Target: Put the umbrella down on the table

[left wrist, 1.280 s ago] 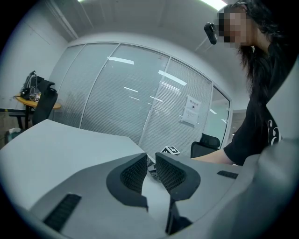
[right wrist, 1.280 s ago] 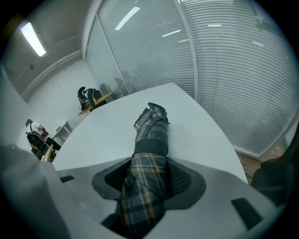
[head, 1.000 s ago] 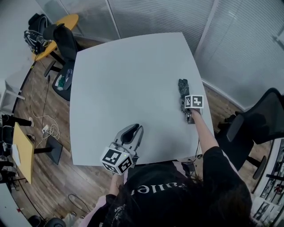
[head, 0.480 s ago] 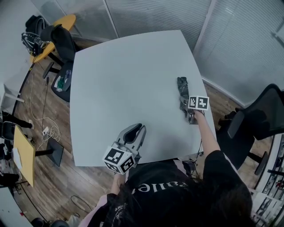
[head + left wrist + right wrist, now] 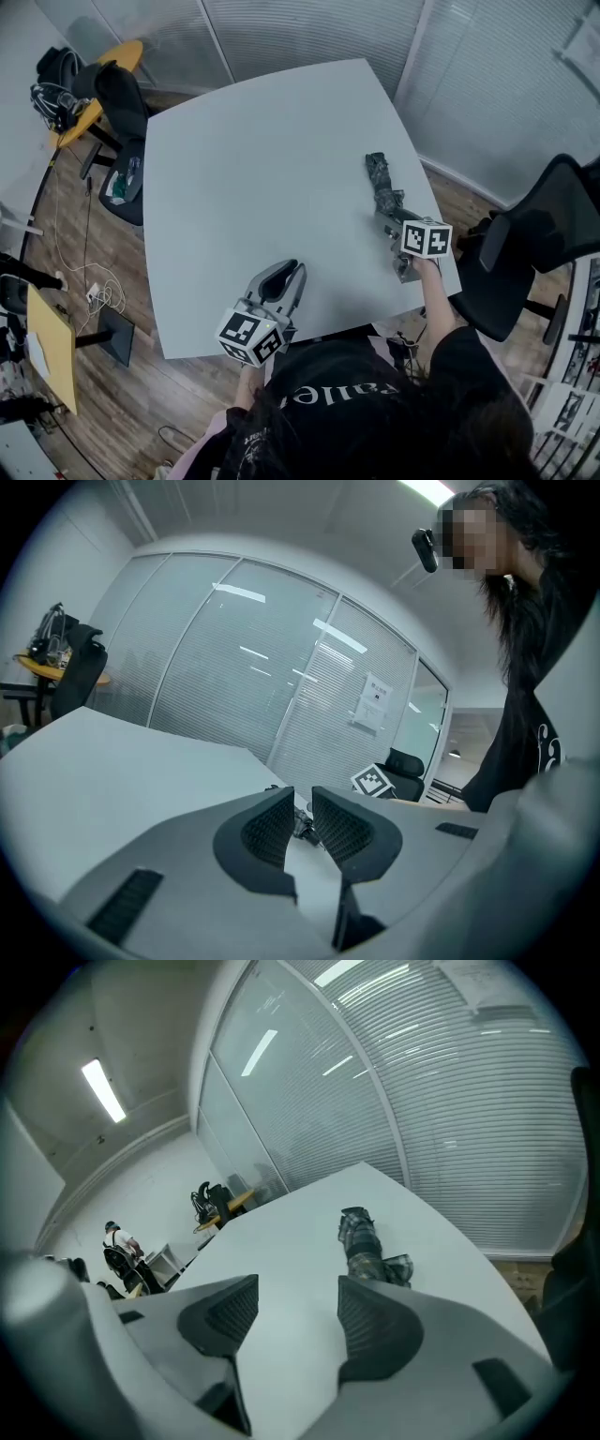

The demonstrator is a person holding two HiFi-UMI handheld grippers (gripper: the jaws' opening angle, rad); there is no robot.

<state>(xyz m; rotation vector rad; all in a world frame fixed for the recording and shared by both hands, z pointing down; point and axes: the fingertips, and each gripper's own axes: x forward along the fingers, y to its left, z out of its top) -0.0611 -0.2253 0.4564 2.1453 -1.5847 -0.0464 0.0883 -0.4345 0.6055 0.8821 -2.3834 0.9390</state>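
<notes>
The folded dark plaid umbrella [image 5: 380, 183] lies flat on the pale grey table [image 5: 253, 169] near its right edge. It also shows in the right gripper view [image 5: 366, 1246]. My right gripper [image 5: 394, 246] hangs just behind the umbrella's near end, lifted off it. Its jaws stand wide apart with nothing between them [image 5: 295, 1307]. My left gripper [image 5: 286, 274] sits low over the table's front edge, far from the umbrella. Only a thin slit shows between its jaws [image 5: 302, 819] and they hold nothing.
A black office chair [image 5: 553, 234] stands just right of the table's near corner. Another black chair [image 5: 117, 89] and a small yellow round table [image 5: 98, 89] are at the far left. Glass walls with blinds run behind the table. A person [image 5: 117, 1237] stands far off.
The right gripper has let go of the umbrella's near end, then drawn back toward the person and upward. The umbrella stays flat on the table. The left gripper has kept still.
</notes>
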